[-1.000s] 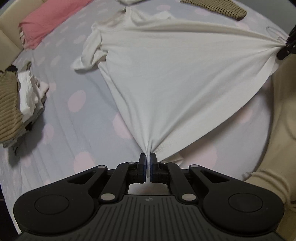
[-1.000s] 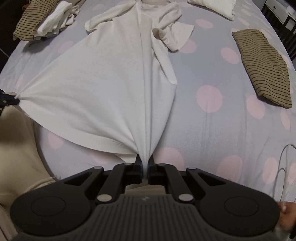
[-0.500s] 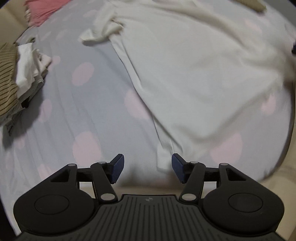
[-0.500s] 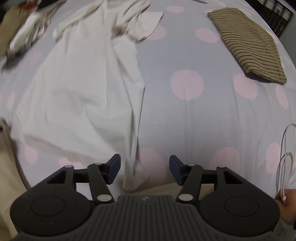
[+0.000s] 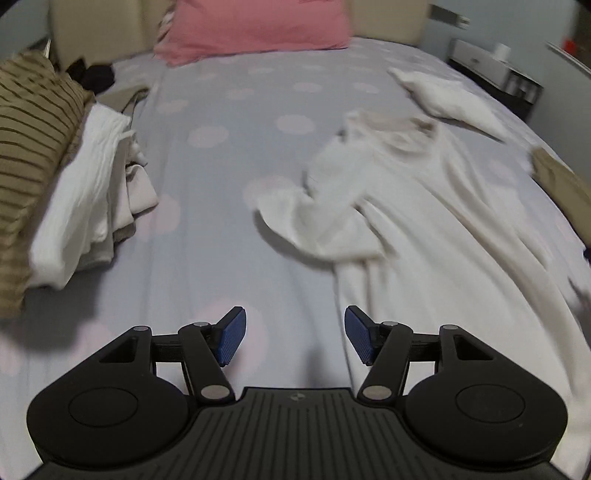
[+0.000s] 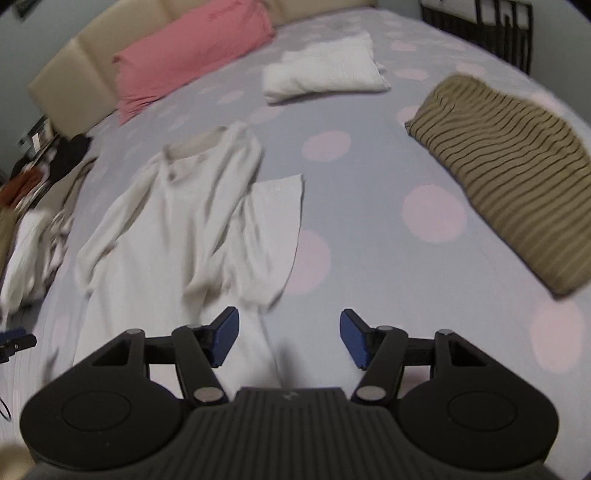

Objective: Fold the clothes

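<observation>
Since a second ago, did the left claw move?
Yes. The left claw let go of the white T-shirt hem, opened, and went forward up the bed toward the pink pillow.

Empty left gripper [image 5: 294,336] (jaws apart); white shirt [image 5: 436,236] beside

White shirt [image 6: 177,236] on a grey bed sheet [image 6: 369,229] with pale pink dots — pink pillow [image 6: 184,62], olive garment [image 6: 517,177] with dark stripes, blue pads on black fingers [image 5: 231,336].
</observation>
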`<action>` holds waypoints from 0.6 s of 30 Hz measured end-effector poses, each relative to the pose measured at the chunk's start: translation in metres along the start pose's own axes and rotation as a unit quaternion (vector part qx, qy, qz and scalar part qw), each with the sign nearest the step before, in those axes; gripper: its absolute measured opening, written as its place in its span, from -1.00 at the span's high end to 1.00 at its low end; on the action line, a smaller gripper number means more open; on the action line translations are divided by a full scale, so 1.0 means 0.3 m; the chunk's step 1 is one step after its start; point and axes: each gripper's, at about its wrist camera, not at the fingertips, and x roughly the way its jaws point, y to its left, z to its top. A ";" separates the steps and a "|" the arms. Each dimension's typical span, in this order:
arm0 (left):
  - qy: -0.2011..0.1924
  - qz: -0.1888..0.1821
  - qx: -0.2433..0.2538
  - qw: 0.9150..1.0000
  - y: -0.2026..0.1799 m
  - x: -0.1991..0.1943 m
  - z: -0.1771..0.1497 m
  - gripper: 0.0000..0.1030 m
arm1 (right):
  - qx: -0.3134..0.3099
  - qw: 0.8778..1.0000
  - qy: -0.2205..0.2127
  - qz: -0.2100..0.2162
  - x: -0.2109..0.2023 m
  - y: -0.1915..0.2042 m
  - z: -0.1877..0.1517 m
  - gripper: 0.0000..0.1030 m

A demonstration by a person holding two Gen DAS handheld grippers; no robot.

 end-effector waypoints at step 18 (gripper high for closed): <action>0.026 -0.026 -0.140 0.989 0.038 0.443 0.203 0.56 | 0.119 0.991 0.030 0.054 0.428 0.025 0.226 0.11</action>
